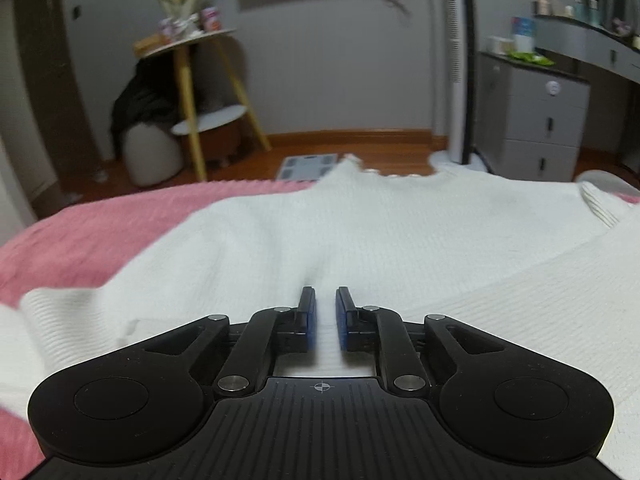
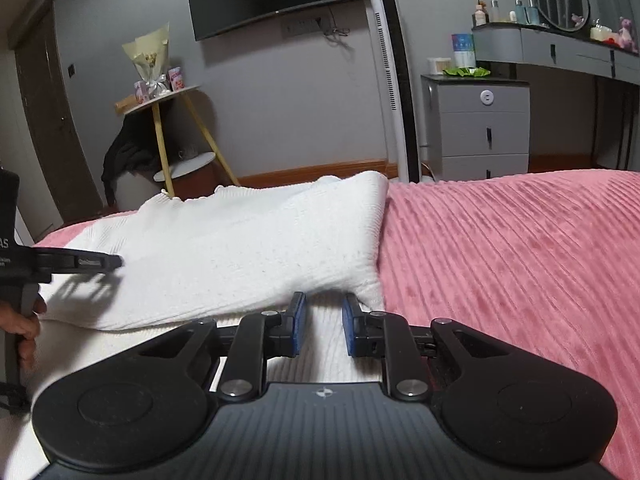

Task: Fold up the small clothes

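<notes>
White knit sweater (image 1: pixel 360 232) lies spread on the bed's pink blanket (image 2: pixel 520 260), collar end pointing toward the far edge of the bed.

Progress, judging from how it lies: partly folded. In the right wrist view one side or sleeve already sits doubled over the body as a long upper layer, its edge running just ahead of the gripper. In the left wrist view a ribbed cuff or hem shows at the left and another at the far right, so the shape isn't compact yet. Prob. left to do: bring the near hem up toward the collar, then square and smooth.

Left gripper (image 1: pixel 325 312): low on the near part of the sweater, pads almost together w/ a narrow strip of white knit between them. Looks like a pinch on the fabric, though blur makes actual contact hard to confirm.

Right gripper (image 2: pixel 323 320): at the near right part of the sweater, close to where it meets the blanket, pads narrowly apart w/ ribbed knit between them; likely gripping too, same caveat.

Both seem set on the near edge, ready for a two-handed lift and fold away from the person, whose hand (image 2: pixel 24 326) shows at the left edge of the right wrist view.
</notes>
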